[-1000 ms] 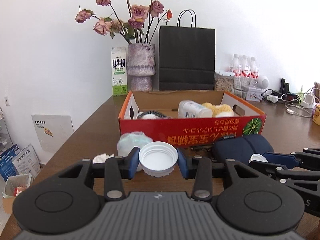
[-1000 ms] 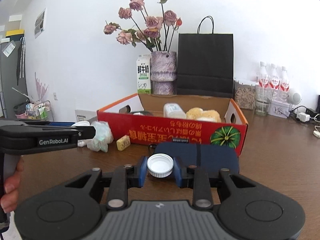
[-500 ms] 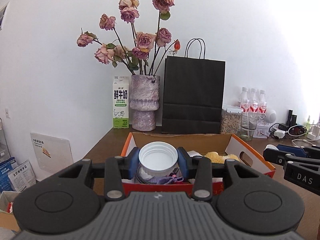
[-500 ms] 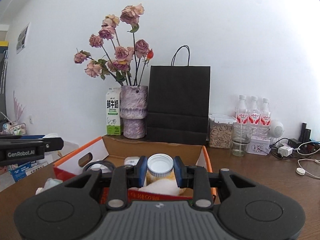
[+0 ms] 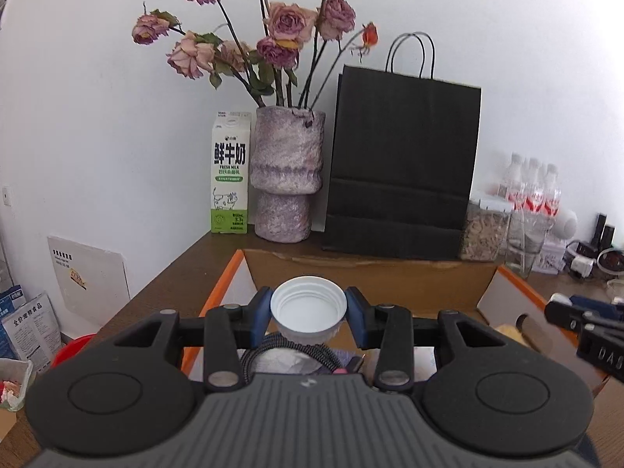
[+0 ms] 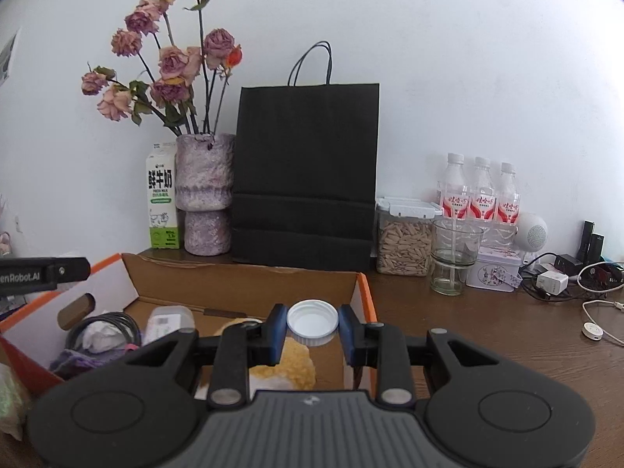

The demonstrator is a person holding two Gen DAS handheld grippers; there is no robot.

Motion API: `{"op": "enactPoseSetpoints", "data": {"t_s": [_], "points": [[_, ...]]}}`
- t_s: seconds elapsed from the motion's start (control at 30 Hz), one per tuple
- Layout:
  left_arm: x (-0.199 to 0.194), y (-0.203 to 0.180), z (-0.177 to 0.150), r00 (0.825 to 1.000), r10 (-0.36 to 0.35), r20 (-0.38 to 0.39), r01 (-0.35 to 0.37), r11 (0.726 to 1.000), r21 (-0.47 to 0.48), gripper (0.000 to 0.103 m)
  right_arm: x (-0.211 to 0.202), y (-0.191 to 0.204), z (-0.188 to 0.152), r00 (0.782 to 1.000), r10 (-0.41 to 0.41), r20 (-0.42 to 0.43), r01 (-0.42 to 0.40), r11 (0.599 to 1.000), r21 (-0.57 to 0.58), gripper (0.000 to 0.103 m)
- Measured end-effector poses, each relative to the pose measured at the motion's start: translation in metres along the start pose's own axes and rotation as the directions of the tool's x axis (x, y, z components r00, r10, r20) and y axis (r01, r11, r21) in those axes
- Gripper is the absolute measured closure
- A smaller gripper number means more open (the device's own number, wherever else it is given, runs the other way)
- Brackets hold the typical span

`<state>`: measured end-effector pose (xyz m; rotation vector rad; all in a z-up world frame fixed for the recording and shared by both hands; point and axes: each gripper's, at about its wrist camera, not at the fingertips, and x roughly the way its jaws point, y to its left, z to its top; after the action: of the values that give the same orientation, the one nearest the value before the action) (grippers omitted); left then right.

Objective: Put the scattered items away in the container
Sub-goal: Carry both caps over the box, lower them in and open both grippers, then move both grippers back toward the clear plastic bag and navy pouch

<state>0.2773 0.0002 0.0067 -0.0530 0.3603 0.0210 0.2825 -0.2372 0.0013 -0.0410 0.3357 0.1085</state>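
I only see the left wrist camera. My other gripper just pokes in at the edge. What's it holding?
Observer: The right gripper is shut on a small white cap.
Operator: Is it over the box?
Observer: Yes. It's above the cardboard box, with a yellow sponge right beneath the cap.
Operator: What's next to the sponge?
Observer: A clear bottle lying on its side, to the sponge's left in the right wrist view.
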Motion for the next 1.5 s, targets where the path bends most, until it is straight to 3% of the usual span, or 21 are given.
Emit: {"op": "enactPoseSetpoints", "data": {"t_s": [0.1, 0.57, 0.67, 0.73, 0.8, 0.83, 0.9, 1.5], "points": [[0.008, 0.002, -0.007, 0.999, 0.005, -0.031, -0.005, 1.0, 0.014, 0.062, 0.01, -0.004, -0.005, 0.999, -0.006, -0.034, 0.006, 1.0, 0.008, 0.076], [0.001, -0.002, -0.014, 1.0, 0.008, -0.009, -0.008, 0.999, 0.036, 0.06, 0.004, 0.005, -0.015, 0.998, -0.008, -0.06, 0.007, 1.0, -0.028, 0.075], [-0.002, -0.001, -0.015, 1.0, 0.008, -0.003, -0.008, 1.0, 0.029, 0.045, 0.0, 0.004, -0.019, 0.998, 0.003, -0.064, -0.003, 1.0, -0.008, 0.06], [-0.006, 0.0, -0.015, 1.0, 0.001, 0.015, -0.002, 1.0, 0.023, 0.027, -0.005, 0.004, -0.021, 0.998, 0.015, -0.053, -0.015, 1.0, 0.002, 0.037], [-0.011, 0.0, -0.015, 0.999, -0.003, 0.048, 0.002, 1.0, 0.016, 0.0, -0.011, 0.007, -0.021, 0.999, 0.025, -0.03, -0.025, 1.0, 0.0, 0.026], [-0.015, 0.0, -0.015, 0.997, -0.007, 0.074, 0.006, 1.0, 0.015, 0.0, -0.014, 0.008, -0.021, 0.999, 0.027, -0.018, -0.027, 1.0, -0.001, 0.014], [-0.02, -0.002, -0.016, 0.994, -0.001, 0.106, -0.001, 1.0, 0.02, 0.0, -0.02, 0.01, -0.021, 1.0, 0.025, 0.005, -0.025, 1.0, -0.005, 0.008], [-0.022, -0.006, -0.02, 0.996, -0.001, 0.093, -0.003, 0.999, 0.038, 0.0, -0.035, 0.021, -0.025, 0.999, 0.028, 0.02, -0.027, 0.999, -0.032, 0.0]]}}
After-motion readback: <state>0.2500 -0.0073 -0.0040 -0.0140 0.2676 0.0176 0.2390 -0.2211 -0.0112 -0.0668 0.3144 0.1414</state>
